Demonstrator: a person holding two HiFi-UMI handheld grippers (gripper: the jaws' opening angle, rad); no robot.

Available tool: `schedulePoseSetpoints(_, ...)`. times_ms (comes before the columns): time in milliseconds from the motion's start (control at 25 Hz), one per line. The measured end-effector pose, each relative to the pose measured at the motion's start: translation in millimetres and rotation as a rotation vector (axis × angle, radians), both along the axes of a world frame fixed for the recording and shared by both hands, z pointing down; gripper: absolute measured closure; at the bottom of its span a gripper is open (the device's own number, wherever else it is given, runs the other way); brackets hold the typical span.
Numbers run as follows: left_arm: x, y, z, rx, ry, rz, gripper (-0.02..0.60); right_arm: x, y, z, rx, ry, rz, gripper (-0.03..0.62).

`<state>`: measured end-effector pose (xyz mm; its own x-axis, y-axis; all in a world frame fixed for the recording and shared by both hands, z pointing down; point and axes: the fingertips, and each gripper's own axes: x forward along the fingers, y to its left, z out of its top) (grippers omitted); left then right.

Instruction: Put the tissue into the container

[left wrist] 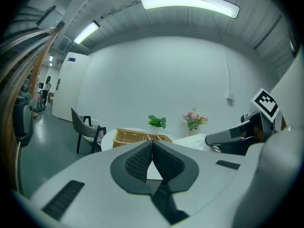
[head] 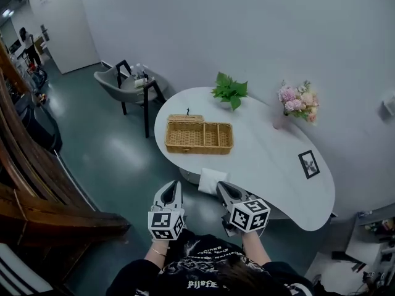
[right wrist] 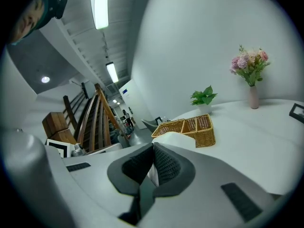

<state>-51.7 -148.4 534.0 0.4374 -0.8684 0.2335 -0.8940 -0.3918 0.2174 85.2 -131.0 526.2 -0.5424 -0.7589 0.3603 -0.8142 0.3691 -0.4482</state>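
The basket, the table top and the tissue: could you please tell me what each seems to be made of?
Basket: woven wicker or rattan, matte tan; the weave shows along its walls. Table top: smooth, even white, perhaps laminate or painted board; the look leaves it open. Tissue: probably soft white paper, a matte folded stack.

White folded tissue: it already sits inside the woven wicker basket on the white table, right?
No. The white folded tissue lies on the white table near its front edge, outside the woven wicker basket, as the head view shows.
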Motion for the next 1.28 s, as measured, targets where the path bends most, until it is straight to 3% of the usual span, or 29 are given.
schedulePoseSetpoints(240,-28.4,-31.3,4.7,-0.007,0.012,0.042,0.557,-31.2,-32.2,3.8,-0.010,0.009,0.028,0.569)
schedulePoseSetpoints(400,-49.7,-46.1,2.3,0.006,-0.021,0.075,0.557,-51.5,-54.4,-3.6,0.008,0.003,0.044,0.569)
schedulePoseSetpoints(600,-74.8,-58.5,-1.3,0.007,-0.012,0.044,0.557,-68.5,-75.8,-16.0,0.029,0.004,0.036,0.569)
schedulePoseSetpoints(1280,-78.8,-111.1,-0.1,-0.013,-0.001,-0.043,0.557,-84.8,-160.1,-26.0,0.035,-0.022,-0.063,0.569)
